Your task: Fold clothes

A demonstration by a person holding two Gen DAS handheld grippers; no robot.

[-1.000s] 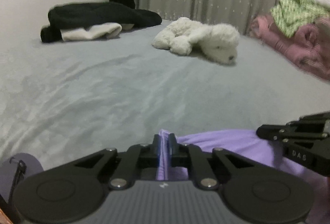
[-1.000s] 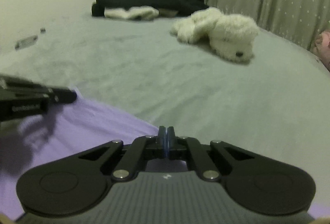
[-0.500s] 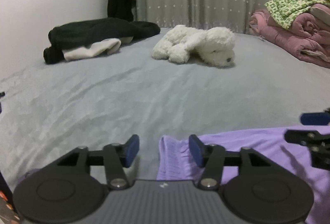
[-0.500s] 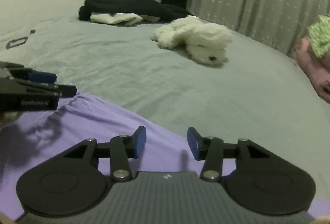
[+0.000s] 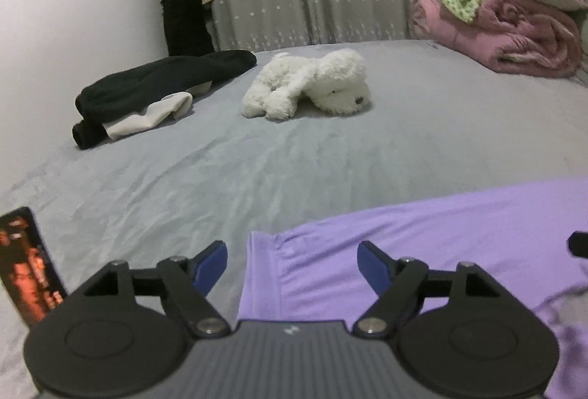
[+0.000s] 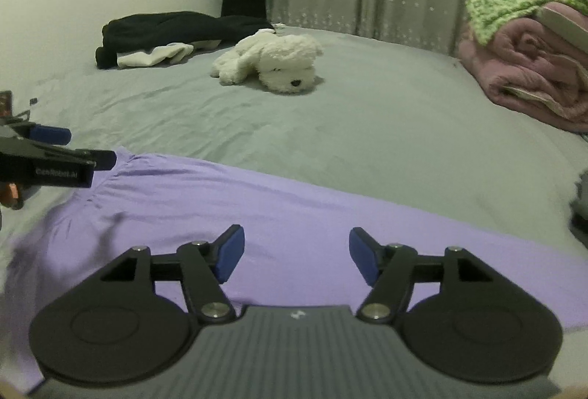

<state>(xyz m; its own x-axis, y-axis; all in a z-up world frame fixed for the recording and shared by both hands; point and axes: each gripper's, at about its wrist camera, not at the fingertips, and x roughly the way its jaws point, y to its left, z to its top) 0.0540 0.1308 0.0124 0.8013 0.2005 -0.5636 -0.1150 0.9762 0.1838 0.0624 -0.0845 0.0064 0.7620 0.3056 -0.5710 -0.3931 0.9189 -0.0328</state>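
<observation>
left wrist view: left claw [image 5: 292,261] spread wide, nothing in it, straddling the corner of the purple top [image 5: 422,252], which lies flat on the bed [image 5: 294,160] nearer than the toy dog [image 5: 312,86]. right claw [image 6: 296,257] also spread & empty over the top, prob so cloth rests flat.

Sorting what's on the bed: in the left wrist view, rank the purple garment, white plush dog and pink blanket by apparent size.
1. purple garment, though nearest the camera.
2. pink blanket and white plush dog: look similar, so unranked.
</observation>
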